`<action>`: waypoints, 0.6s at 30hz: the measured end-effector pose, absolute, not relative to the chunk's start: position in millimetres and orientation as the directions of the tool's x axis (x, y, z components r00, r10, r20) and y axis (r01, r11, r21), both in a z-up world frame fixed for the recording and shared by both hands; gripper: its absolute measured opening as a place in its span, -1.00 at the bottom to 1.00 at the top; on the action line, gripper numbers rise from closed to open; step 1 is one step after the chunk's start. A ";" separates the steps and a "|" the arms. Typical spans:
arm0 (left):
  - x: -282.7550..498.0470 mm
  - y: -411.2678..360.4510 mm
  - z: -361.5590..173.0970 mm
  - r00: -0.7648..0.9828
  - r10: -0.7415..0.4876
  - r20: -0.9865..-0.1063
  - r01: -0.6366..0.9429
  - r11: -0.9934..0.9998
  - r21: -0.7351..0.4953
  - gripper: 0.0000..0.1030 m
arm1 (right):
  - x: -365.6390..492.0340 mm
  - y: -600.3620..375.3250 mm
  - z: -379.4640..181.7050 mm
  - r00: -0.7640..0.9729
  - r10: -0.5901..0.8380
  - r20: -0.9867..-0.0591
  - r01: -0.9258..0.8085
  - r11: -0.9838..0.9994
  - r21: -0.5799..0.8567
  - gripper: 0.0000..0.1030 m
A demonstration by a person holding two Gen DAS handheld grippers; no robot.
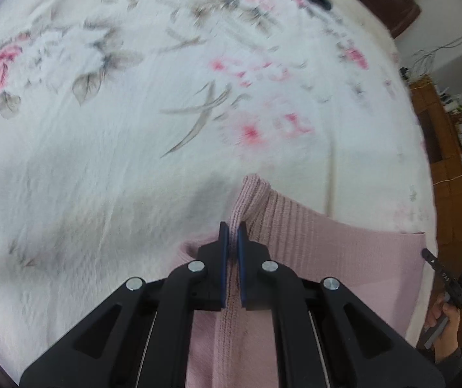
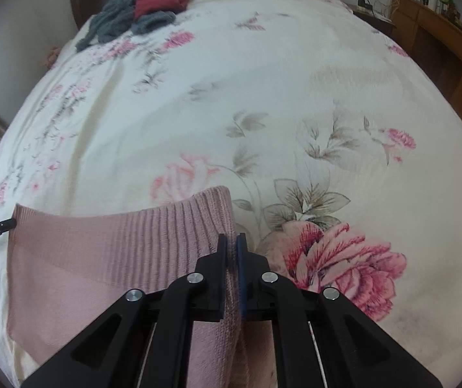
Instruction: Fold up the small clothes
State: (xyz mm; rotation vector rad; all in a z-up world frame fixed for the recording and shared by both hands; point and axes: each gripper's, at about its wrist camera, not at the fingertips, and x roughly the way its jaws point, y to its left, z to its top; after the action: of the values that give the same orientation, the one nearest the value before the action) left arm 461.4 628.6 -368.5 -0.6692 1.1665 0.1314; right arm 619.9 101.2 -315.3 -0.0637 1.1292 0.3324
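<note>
Left gripper point(image 1: 233, 226) and right gripper point(image 2: 231, 238) each pinched pink sweater point(image 2: 108, 242) hem; thin grip risked slipping, spoiling fold.

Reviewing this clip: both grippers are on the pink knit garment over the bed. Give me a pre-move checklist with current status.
1. Left gripper shut on pink knit garment: ok.
2. Right gripper shut on the garment's other ribbed corner: ok.
3. Ribbed edge spread between the grippers, no twist: ok.
4. Floral bedspread ahead free of obstacles: ok.
5. Pile of grey and red clothes well apart: ok.
6. Garment's lower part lying flat: cannot tell.
</note>
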 end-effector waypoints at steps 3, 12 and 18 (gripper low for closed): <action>466.4 631.5 -388.2 0.376 -0.247 -0.893 -0.448 0.795 -0.409 -0.91 | 623.1 98.0 -334.6 0.368 0.212 -0.905 -0.277 0.954 0.112 -0.89; 441.4 638.7 -340.5 0.584 -0.352 -0.731 -0.339 0.713 -0.614 -0.70 | 608.7 69.3 -307.4 0.439 0.359 -0.824 -0.259 0.928 0.267 -0.55; 456.4 611.0 -386.4 0.400 -0.346 -0.849 -0.370 0.786 -0.495 -0.87 | 609.0 85.6 -344.1 0.265 0.377 -0.888 -0.295 0.908 0.297 -0.62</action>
State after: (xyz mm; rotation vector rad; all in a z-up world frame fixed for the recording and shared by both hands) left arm 456.4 611.0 -386.4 -0.7089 1.1878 0.0170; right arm 609.0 85.6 -344.1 0.0772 1.2218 0.4542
